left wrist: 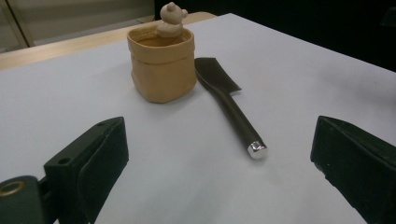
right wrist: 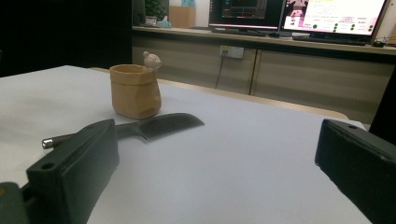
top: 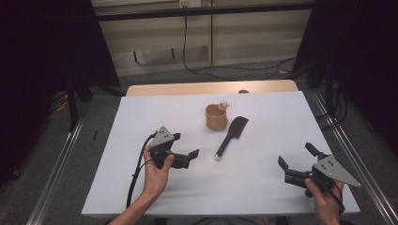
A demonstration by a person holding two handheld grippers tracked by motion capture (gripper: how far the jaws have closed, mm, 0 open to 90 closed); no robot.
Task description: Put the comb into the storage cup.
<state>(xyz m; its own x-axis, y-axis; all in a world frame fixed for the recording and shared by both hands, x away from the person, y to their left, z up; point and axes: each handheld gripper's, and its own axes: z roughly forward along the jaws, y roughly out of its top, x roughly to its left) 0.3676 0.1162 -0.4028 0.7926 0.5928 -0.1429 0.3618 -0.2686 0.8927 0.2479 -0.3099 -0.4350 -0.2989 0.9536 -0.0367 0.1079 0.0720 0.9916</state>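
While both my hands hover low over the white worktop (top: 263, 187), the black spatula (top: 231, 136) lies flat near the middle, blade pointing away from me, its silver-capped handle end aimed back toward me. My left gripper (top: 187, 158) sits just left of that handle end, its fingers (left wrist: 88, 163) spread wide apart with nothing between them; through the left gripper view the silver cap lies in the gap ahead of them, untouched. The tan pot (top: 216, 117) stands upright just beside the spatula's blade, a little bear figure (top: 224, 105) perched at its rim. Over on the right, my right gripper (top: 293, 164) rests near the worktop's front corner, well apart from the spatula, fingers (right wrist: 74, 168) also wide open and empty. In the right gripper view, monitors (right wrist: 299, 14) glow on a counter behind.
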